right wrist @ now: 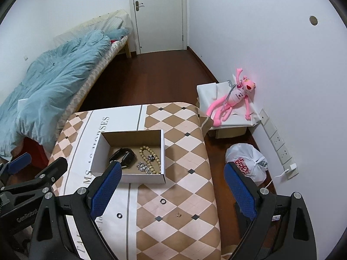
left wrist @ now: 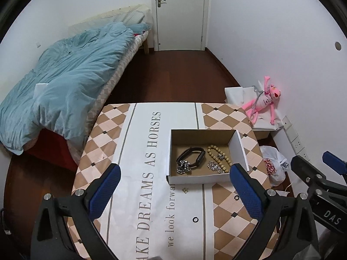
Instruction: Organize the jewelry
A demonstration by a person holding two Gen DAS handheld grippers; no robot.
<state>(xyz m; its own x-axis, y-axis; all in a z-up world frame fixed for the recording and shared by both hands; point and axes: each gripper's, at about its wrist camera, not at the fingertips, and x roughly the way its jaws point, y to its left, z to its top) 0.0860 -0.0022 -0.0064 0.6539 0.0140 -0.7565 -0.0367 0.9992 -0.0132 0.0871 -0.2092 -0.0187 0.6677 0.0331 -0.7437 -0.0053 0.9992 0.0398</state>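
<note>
An open white cardboard box point(left wrist: 171, 151) point(right wrist: 98, 149) sits on the patterned table. Inside lie a black wristband point(left wrist: 193, 155) point(right wrist: 124, 156), a tan bead bracelet point(left wrist: 219, 153) point(right wrist: 151, 156) and sparkly crystal pieces point(left wrist: 184, 166) point(right wrist: 143, 166). On the table in front of the box lie two small black rings point(left wrist: 195, 219) point(right wrist: 162, 201) point(right wrist: 119, 215) and a tiny gold stud point(left wrist: 184, 190) point(right wrist: 178, 215). My left gripper point(left wrist: 173, 190) is open and empty, held above the table short of the box. My right gripper point(right wrist: 171, 190) is open and empty, to the right of the left one.
The table point(left wrist: 227, 117) point(right wrist: 184, 130) has a checkered cloth with printed text. A bed with a blue duvet point(left wrist: 65, 82) stands left. A pink plush toy point(right wrist: 229, 99) lies on a white box at the right, with a white plastic bag point(right wrist: 249, 162) on the floor.
</note>
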